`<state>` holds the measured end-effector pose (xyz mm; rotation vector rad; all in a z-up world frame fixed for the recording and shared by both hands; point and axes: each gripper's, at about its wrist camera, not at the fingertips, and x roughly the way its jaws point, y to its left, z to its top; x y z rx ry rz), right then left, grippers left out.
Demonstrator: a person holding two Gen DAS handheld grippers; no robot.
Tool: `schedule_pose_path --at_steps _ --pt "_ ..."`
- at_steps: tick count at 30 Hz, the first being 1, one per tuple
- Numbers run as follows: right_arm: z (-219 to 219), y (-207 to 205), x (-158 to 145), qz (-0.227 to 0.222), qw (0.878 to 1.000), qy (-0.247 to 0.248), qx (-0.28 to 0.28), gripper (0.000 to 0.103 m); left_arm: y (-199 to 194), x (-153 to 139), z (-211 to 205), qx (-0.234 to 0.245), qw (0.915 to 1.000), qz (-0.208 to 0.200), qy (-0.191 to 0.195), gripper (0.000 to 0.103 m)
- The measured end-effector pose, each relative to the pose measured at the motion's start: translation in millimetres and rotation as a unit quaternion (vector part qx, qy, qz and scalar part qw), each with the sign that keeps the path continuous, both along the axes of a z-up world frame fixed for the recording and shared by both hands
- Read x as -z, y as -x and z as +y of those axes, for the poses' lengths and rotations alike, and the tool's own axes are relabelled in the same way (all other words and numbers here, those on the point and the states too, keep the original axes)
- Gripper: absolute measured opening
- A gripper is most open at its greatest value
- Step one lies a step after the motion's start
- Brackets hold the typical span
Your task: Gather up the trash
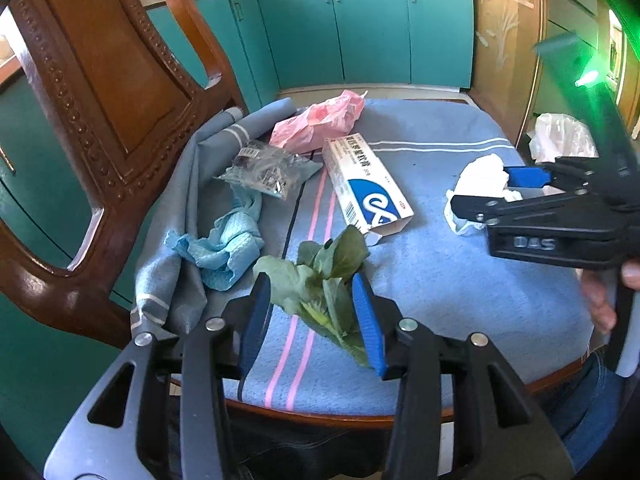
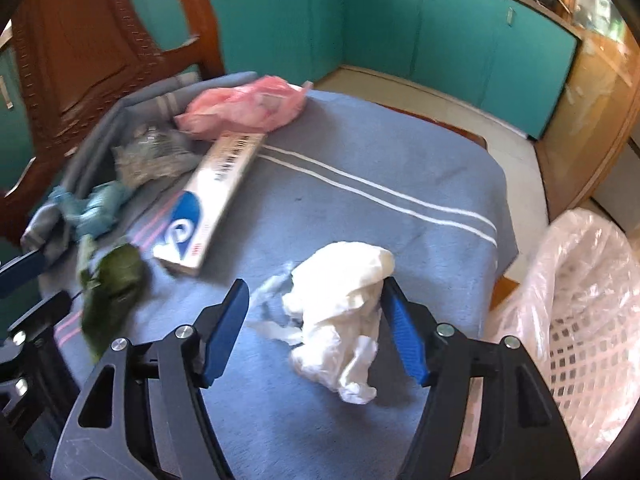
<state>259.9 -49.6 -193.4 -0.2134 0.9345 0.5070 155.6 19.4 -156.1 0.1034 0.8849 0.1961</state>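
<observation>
Six pieces of trash lie on the blue striped cloth (image 1: pixel 440 272): a pink plastic bag (image 1: pixel 320 120), a clear wrapper (image 1: pixel 264 172), a blue rag (image 1: pixel 224 248), a toothpaste box (image 1: pixel 366 184), green leaves (image 1: pixel 320 280) and a crumpled white tissue (image 2: pixel 344 312). The left gripper (image 1: pixel 316 292) stands with its blue pads apart either side of the leaves. The right gripper (image 2: pixel 316 304) is spread around the tissue, one pad just beside it, near a white basket (image 2: pixel 580 344) lined with clear plastic.
</observation>
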Motion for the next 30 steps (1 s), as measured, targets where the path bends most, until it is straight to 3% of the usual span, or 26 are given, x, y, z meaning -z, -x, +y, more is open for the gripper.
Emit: schedule_pose_path --at_steps 7,14,22,26,30 --pt "0 12 -20 0.003 0.996 -0.070 -0.054 0.067 -4 10 17 -0.030 0.9993 0.019 0.014 0.045" --pt "-7 4 -18 -0.020 0.999 -0.026 0.000 0.067 -6 22 28 -0.035 0.9965 0.040 0.064 0.055" --pt "-3 1 -10 -0.039 0.999 0.020 0.016 0.072 -19 41 20 -0.031 0.9937 0.061 0.089 0.059" --pt "3 -2 -2 -0.040 0.998 0.041 0.013 0.072 -20 45 20 -0.032 0.9924 0.063 0.101 0.058" --pt "14 -4 8 -0.038 0.997 0.060 0.006 0.072 -19 44 21 -0.024 0.9923 0.059 0.106 0.045"
